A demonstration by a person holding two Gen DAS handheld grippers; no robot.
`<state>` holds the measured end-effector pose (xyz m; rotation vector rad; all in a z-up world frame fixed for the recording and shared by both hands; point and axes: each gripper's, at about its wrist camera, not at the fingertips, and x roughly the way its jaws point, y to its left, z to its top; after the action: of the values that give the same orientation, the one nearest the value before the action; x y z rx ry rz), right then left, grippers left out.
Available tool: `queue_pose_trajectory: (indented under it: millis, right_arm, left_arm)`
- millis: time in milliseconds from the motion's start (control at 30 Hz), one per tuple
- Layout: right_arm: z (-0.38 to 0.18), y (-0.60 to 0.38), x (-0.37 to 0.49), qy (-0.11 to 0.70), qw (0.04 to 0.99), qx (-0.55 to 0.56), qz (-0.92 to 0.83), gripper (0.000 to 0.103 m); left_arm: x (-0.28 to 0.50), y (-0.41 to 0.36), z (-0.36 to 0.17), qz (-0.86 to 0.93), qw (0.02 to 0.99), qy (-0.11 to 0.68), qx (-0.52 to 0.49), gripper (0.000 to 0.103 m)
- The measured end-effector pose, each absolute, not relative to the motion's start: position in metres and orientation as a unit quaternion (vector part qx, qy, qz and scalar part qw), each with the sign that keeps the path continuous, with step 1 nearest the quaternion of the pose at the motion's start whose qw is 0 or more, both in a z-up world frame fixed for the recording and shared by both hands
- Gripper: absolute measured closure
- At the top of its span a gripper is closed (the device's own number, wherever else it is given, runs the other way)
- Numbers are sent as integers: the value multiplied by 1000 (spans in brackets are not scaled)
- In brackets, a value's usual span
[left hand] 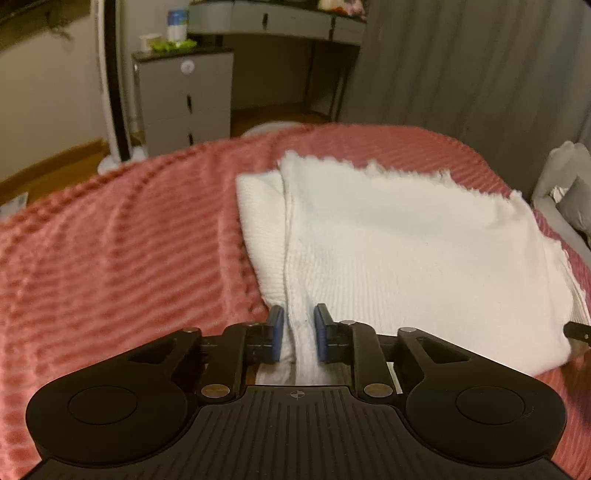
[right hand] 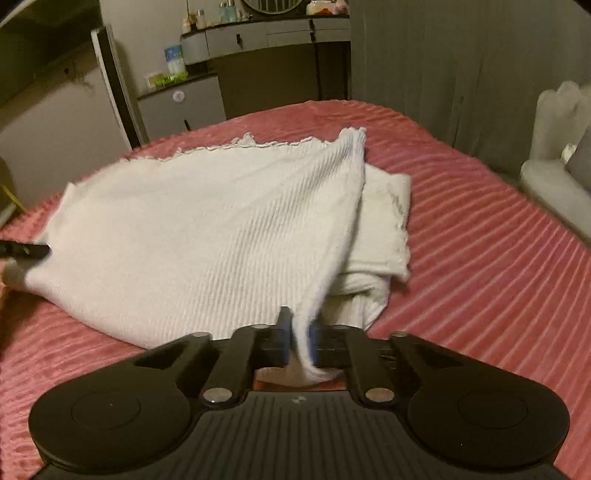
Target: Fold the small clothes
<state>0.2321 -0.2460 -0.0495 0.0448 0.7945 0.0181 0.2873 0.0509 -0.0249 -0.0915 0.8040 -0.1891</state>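
A white ribbed knit garment (left hand: 399, 251) lies on the pink ridged bedspread (left hand: 122, 251). My left gripper (left hand: 299, 325) is shut on its near left corner, a bunch of cloth pinched between the blue pads. My right gripper (right hand: 300, 332) is shut on the near right corner of the same garment (right hand: 192, 236), lifting a fold over a folded layer beneath (right hand: 384, 221). The tip of the right gripper shows at the right edge of the left wrist view (left hand: 578, 330). The left gripper's tip shows at the left edge of the right wrist view (right hand: 26, 251).
The bedspread (right hand: 480, 258) covers the whole bed. Beyond the far edge stand a grey drawer cabinet (left hand: 184, 99), a grey desk (left hand: 277, 22) and a grey curtain (left hand: 480, 62). A white upholstered seat (right hand: 554, 147) stands at the right of the bed.
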Motion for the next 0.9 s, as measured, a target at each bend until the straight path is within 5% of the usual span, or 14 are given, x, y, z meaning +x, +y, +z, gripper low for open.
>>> queue_pose_trajectory:
  millis: [67,233,267,333,433,500,567,800,900]
  right_arm:
    - [-42,-243,231,377,926,-8,2,96]
    - [-53,-254,227,396,917,-35,-38,91]
    - [-56,-255,227,403,914,-38,-36,89]
    - [-48,-256,227,396,917,-37,-43,66]
    - [-28,-260,231,357,933,-24,-43,54]
    - [-18,-261,244,336,940,-16,-47,44]
    - [-13,-261,262,330,943,-6,-42,43]
    - [-33,-267,344,364,929,41,-45,43]
    - [-43,-268,366,378,923,61,-29,52]
  left_arm:
    - [285,51,-19,-86,922,375,-34,93]
    - [285,46,-29,-60,922,383,19,91]
    - [283,44,-24,-65,925,374,24,87]
    - [284,38,-11,-69,933,351,35,78]
    - [304,28,3,-71,943,324,40,43]
    - [322,21,7,-74,946,315,32,43]
    - [345,13,5,-86,941,328,23,35]
    - [409,0,-30,-64,917,394,27,35]
    - [419,1,-38,-43,913,404,32,32]
